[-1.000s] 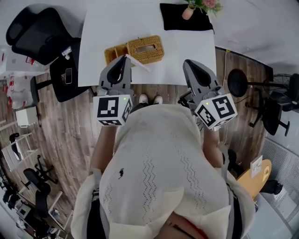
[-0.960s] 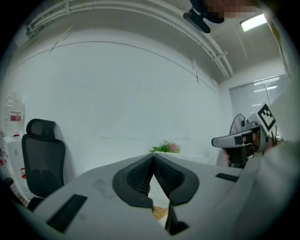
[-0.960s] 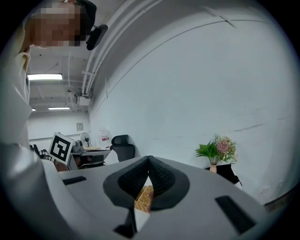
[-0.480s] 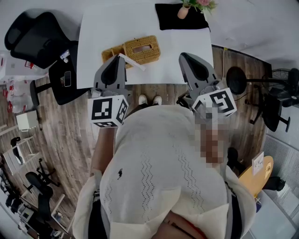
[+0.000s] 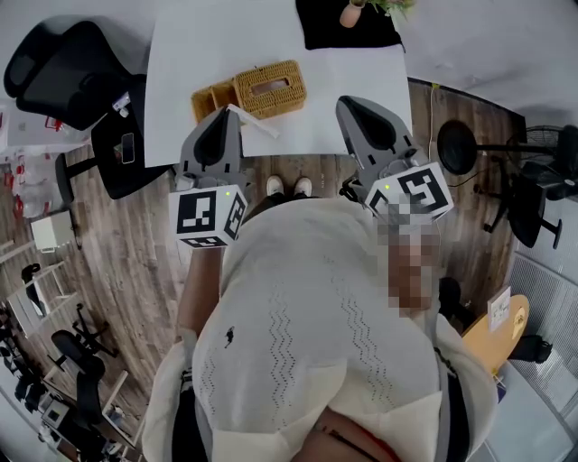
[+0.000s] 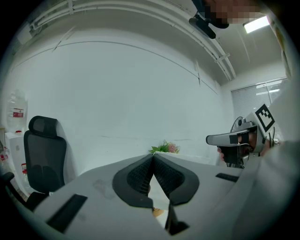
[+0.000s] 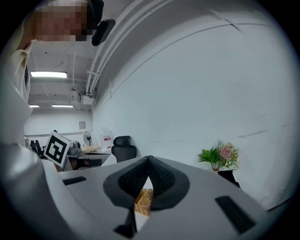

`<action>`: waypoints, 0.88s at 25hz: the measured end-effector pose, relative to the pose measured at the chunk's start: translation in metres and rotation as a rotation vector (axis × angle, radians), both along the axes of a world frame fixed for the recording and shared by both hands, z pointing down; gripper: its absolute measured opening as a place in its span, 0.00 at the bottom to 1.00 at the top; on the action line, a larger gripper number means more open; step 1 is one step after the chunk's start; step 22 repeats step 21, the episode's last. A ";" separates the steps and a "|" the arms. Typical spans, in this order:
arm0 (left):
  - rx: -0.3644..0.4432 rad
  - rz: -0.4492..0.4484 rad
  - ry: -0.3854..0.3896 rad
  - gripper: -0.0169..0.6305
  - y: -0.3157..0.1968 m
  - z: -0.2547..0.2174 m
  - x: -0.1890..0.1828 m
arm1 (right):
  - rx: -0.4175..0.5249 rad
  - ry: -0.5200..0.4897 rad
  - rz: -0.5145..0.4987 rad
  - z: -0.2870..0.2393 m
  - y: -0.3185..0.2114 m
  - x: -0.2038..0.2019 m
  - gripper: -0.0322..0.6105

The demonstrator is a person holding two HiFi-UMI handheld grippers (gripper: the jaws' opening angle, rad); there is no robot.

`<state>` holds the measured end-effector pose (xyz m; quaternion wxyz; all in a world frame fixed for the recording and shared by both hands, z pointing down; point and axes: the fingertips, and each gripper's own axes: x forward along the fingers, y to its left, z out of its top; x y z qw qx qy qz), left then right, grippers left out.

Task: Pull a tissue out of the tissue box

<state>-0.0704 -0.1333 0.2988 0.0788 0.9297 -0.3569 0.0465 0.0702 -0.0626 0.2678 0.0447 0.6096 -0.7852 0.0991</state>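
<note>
The woven wicker tissue box (image 5: 269, 86) stands on the white table (image 5: 348, 90), ahead of both grippers. My left gripper (image 5: 233, 110) is held out level in front of the person, short of the box. Its jaws (image 6: 153, 155) meet at the tips, and a thin white tissue (image 5: 258, 124) sticks out from them towards the right. My right gripper (image 5: 349, 102) hangs over the table's near edge, right of the box. It is shut with nothing in it (image 7: 149, 159). A strip of the wicker box (image 7: 144, 201) shows in the gap below its tips.
A smaller wicker tray (image 5: 208, 97) adjoins the box on its left. A black mat (image 5: 348, 27) with a flower vase (image 5: 351, 13) lies at the table's far side. Black office chairs (image 5: 54, 68) stand at the left and a floor fan (image 5: 461, 149) at the right. The person stands on wooden floor.
The table and box have slid a little up and left in the head view. Both grippers keep their pose, the left still closed with the tissue at its tips.
</note>
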 end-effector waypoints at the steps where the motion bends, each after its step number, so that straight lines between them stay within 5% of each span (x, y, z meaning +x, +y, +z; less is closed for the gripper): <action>1: -0.001 0.000 0.000 0.05 0.001 0.000 0.000 | -0.002 -0.002 -0.004 0.001 0.000 -0.001 0.05; 22: -0.008 -0.011 -0.029 0.05 0.006 0.008 0.010 | -0.035 0.005 -0.037 0.014 0.000 0.005 0.05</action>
